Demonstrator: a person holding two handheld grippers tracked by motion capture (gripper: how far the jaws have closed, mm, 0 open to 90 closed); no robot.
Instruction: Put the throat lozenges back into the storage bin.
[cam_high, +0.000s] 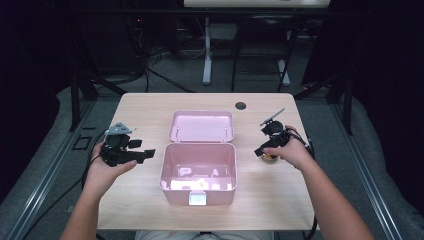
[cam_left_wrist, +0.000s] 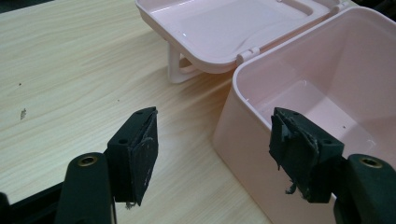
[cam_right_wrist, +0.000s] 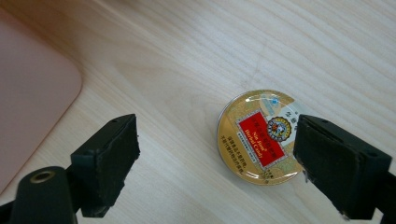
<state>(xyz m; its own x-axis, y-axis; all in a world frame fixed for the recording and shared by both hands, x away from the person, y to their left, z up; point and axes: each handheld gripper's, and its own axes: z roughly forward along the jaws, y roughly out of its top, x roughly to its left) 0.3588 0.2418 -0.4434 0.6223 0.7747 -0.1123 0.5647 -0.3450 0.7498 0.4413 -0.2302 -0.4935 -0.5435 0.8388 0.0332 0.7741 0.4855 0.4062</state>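
A pink plastic box (cam_high: 172, 192) stands open at the table's middle, its lid (cam_high: 201, 126) tipped back behind it. To its right a round gold tin (cam_high: 270, 158) with a red label lies flat on the wood. My right gripper (cam_high: 263, 150) hangs just above the tin, pointing down. In the right gripper view the jaws of this gripper (cam_right_wrist: 215, 154) stand wide open, and the tin (cam_right_wrist: 254, 140) lies between them, close to the right jaw. My left gripper (cam_high: 142, 150) is held left of the box. It is open (cam_left_wrist: 212, 140) and empty, with the box wall (cam_left_wrist: 243, 135) just ahead.
A white latch (cam_high: 197, 198) sits on the box's front wall. A dark round hole (cam_high: 240, 105) marks the table's far edge. The pink box corner (cam_right_wrist: 32, 93) lies left of the right gripper. Bare wood (cam_high: 140, 110) spreads left of the box.
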